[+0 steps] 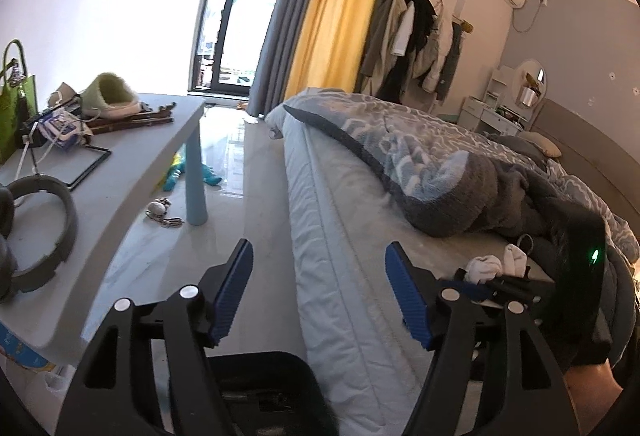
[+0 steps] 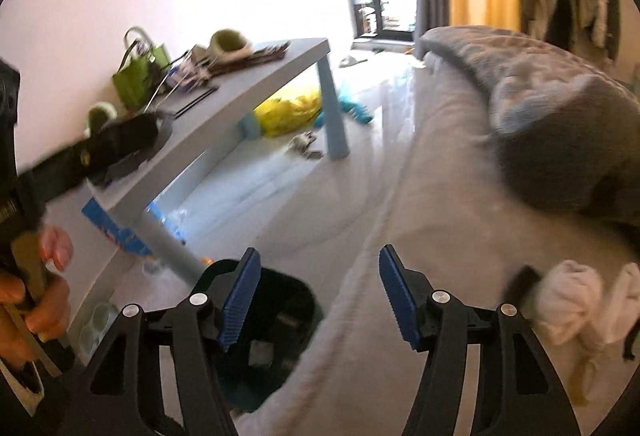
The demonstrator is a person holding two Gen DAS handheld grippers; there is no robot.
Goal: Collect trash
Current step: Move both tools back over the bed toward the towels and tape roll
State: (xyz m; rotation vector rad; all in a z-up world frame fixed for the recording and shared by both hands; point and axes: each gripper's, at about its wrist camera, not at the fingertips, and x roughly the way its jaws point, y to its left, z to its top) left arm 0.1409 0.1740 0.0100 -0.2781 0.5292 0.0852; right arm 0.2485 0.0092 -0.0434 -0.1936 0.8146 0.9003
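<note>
Left tongs spread wide, hiding most of the bin.

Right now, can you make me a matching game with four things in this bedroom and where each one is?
Things:
1. green handbag
2. white rolled socks
3. black trash bin
4. yellow plastic bag

Places:
A. under the grey table
B. on the table
C. on the bed
D. on the floor beside the bed

Pairs: 1-B, 2-C, 3-D, 4-A
</note>
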